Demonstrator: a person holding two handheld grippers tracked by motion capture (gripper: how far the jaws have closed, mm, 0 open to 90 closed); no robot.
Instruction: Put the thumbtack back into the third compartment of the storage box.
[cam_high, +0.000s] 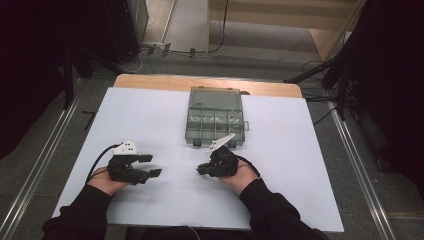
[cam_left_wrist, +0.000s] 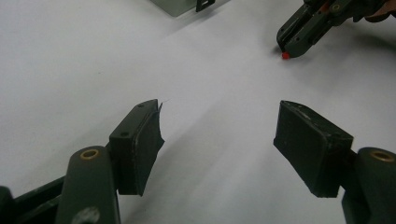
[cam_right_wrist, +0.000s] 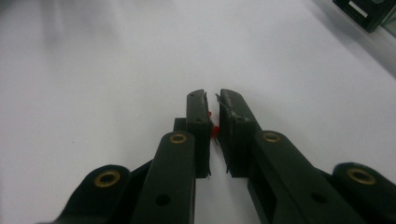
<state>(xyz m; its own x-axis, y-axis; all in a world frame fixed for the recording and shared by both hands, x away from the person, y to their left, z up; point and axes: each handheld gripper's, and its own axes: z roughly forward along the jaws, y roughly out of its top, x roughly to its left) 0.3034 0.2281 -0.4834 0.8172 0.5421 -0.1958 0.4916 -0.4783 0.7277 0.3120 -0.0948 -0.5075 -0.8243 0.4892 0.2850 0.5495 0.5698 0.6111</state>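
Observation:
My left gripper (cam_high: 154, 165) rests on the white sheet at the near left, jaws wide open with nothing between them (cam_left_wrist: 219, 135). My right gripper (cam_high: 200, 170) lies near the middle of the sheet, pointing left, its jaws nearly together (cam_right_wrist: 212, 95). A small red piece (cam_right_wrist: 214, 132) is pinched between its pads. In the left gripper view the same red piece (cam_left_wrist: 286, 55) pokes out at the tip of the right gripper (cam_left_wrist: 294, 39), touching the sheet. A grey compartment box (cam_high: 215, 117) with its lid up lies just beyond the right gripper.
The white sheet (cam_high: 145, 115) covers a wooden table whose far edge (cam_high: 200, 81) shows behind the box. A corner of the box (cam_right_wrist: 369, 11) is at the top right of the right gripper view. Metal rails and cables run along the floor on both sides.

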